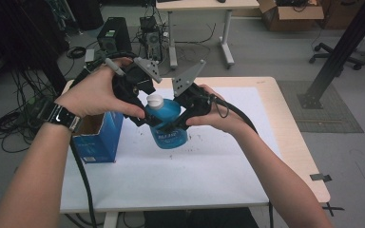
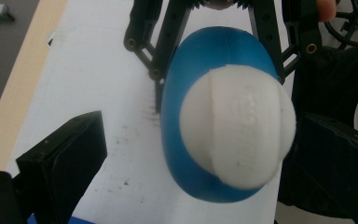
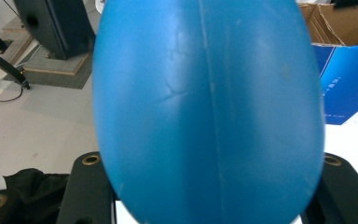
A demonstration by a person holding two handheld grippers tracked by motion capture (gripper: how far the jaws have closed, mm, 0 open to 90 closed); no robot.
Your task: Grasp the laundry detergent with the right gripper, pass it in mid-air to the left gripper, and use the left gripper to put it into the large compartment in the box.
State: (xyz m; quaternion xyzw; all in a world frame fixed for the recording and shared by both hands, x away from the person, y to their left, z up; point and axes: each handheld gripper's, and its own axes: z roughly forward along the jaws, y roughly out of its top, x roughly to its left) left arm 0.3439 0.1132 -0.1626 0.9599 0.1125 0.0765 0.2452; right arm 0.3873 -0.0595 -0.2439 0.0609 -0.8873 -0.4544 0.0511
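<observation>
— Bottle [image 1: 167, 124] status?
— Your right gripper [image 1: 177, 124] is clamped on its blue body, held above the bench's [image 1: 247, 156] middle. Your left gripper [image 2: 193, 154] is spread around the white cap [image 2: 235, 133].
— Next?
— Likely close on the cap and twist.

Light wooden surface [image 1: 292, 137] under a white sheet [image 1: 195, 166]; open blue box [image 1: 97, 137] standing at the sheet's left edge.
</observation>
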